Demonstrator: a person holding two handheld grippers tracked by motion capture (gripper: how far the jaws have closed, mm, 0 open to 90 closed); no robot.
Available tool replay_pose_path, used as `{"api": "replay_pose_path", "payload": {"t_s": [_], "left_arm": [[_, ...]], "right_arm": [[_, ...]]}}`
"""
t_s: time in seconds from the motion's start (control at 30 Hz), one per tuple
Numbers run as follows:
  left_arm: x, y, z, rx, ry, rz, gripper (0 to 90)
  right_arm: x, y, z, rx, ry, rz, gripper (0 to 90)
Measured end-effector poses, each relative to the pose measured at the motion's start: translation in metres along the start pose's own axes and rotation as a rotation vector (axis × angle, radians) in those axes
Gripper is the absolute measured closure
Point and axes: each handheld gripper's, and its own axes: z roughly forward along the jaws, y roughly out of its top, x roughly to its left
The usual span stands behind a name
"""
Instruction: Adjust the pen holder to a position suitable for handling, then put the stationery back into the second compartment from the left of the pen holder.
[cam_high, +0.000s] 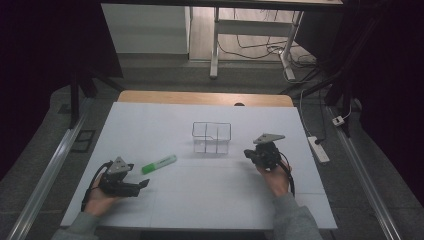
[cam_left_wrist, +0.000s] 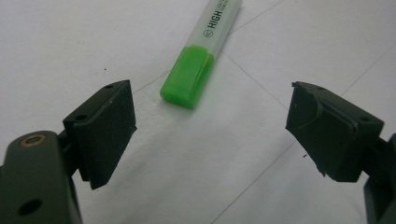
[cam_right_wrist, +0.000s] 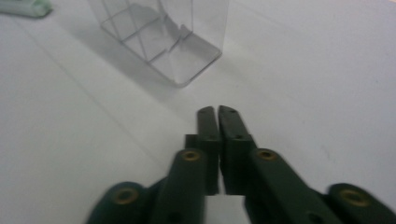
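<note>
A white highlighter with a green cap lies upper centre, beyond the left gripper's released fingers; the right gripper's fingers are clenched empty.

Dim high view, its corners falling to black. The white table stays evenly lit; both gripper views blur softly toward their edges.

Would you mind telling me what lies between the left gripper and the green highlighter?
Nothing: the left gripper view shows bare white table between the left gripper and highlighter.
</note>
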Motion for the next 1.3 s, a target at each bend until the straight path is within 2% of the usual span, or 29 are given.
{"api": "replay_pose_path", "payload": {"t_s": [0.1, 0.2, 0.3, 0.47, 0.7, 1.0, 1.17, 1.3], "left_arm": [[0.0, 0.0, 0.0, 0.002, 0.001, 0.002, 15.5], [0.0, 0.0, 0.0, 0.0, 0.0, 0.002, 15.6], [0.0, 0.0, 0.0, 0.001, 0.001, 0.002, 15.6], [-0.001, 0.0, 0.0, 0.0, 0.0, 0.002, 15.6], [0.0, 0.001, 0.0, 0.001, -0.001, 0.001, 15.7], [-0.001, 0.003, -0.001, 0.008, -0.007, 0.004, 16.0], [-0.002, 0.006, -0.003, 0.016, -0.005, 0.012, 16.1], [-0.004, 0.011, -0.005, 0.036, 0.008, 0.039, 16.2]], "right_arm": [[0.001, -0.012, -0.012, -0.038, 0.041, 0.011, 68.6], [0.001, -0.021, -0.025, -0.069, 0.049, 0.024, 57.9], [0.001, -0.028, -0.037, -0.105, 0.072, 0.049, 51.7], [0.003, -0.042, -0.048, -0.105, 0.083, 0.027, 44.4], [0.004, -0.053, -0.059, -0.115, 0.102, 0.01, 39.9], [0.01, -0.051, -0.055, -0.09, 0.101, -0.052, 38.8], [0.009, -0.051, -0.055, -0.088, 0.102, -0.051, 38.8], [0.008, -0.052, -0.055, -0.088, 0.104, -0.042, 39.0]]}}
